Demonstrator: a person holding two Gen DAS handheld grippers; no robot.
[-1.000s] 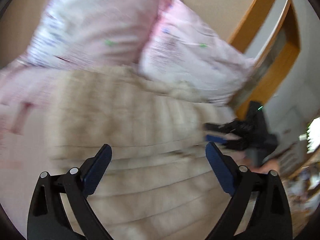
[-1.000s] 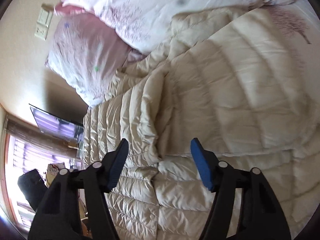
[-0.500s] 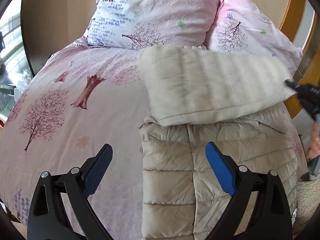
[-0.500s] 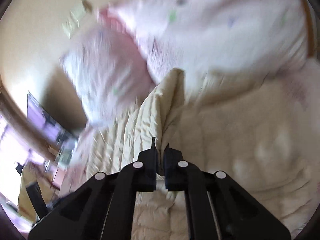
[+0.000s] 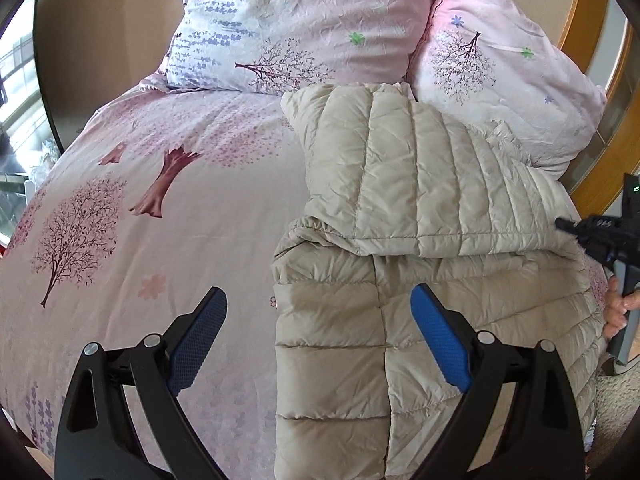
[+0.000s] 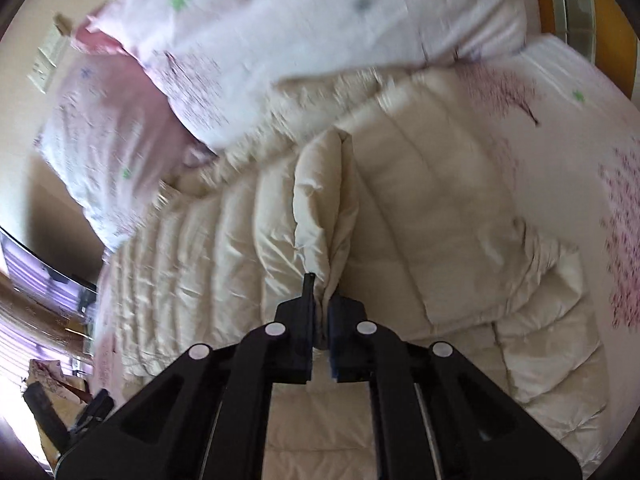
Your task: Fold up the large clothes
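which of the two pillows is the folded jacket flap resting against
The right-hand pillow, the pinker one by the wooden frame; the jacket overlaps its lower edge. The larger left pillow lies clear of it.

Right gripper [image 6: 320, 300] at lower centre of the frame, black fingers [image 6: 306, 312] pinched together on a raised ridge of the cream quilted jacket [image 6: 420, 208]. Ridge running up from the fingertips toward mid-frame, standing above the flatter padded panels on either side. Jacket spread across the pink tree-print bedsheet [image 6: 580, 152], visible at right. Two pink floral pillows [image 6: 280, 28] across the top and upper left, blurred, touching the jacket's far edge. Beige wall with a pale switch plate [image 6: 44, 60] at far left; a dark screen [image 6: 36, 260] at left edge.
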